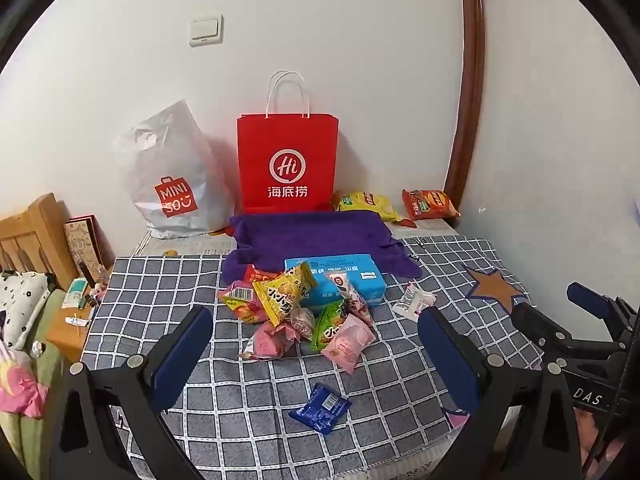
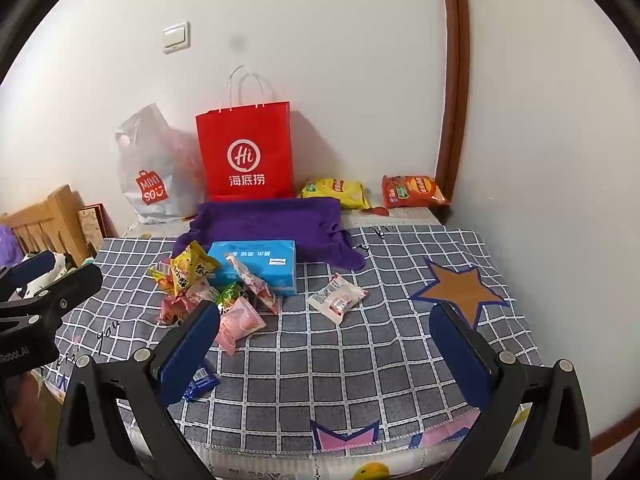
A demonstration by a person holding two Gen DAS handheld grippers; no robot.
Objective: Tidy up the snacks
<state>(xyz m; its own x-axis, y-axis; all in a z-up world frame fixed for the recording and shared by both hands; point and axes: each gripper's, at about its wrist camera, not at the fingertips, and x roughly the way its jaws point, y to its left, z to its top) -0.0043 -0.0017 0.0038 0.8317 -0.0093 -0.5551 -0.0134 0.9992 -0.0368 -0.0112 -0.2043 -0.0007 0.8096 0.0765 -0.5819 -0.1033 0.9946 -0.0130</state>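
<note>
A heap of small snack packets (image 1: 304, 312) (image 2: 208, 292) lies on the checked cloth, leaning on a blue box (image 1: 340, 280) (image 2: 260, 262). A dark blue packet (image 1: 320, 408) (image 2: 202, 384) lies alone nearer to me, and a white packet (image 1: 412, 300) (image 2: 338, 296) lies to the right of the heap. A red paper bag (image 1: 288, 160) (image 2: 246, 152) stands at the wall. My left gripper (image 1: 316, 344) is open above the heap's near side, with nothing between its fingers. My right gripper (image 2: 324, 340) is open over bare cloth, holding nothing.
A purple cloth (image 1: 316, 240) (image 2: 272, 224) lies before the red bag. A white plastic bag (image 1: 172, 184) (image 2: 152, 176) stands to its left. Yellow (image 1: 366, 204) (image 2: 336, 192) and orange (image 1: 430, 204) (image 2: 414, 192) crisp bags lie at the back right. A wooden bed frame (image 1: 28, 236) is on the left.
</note>
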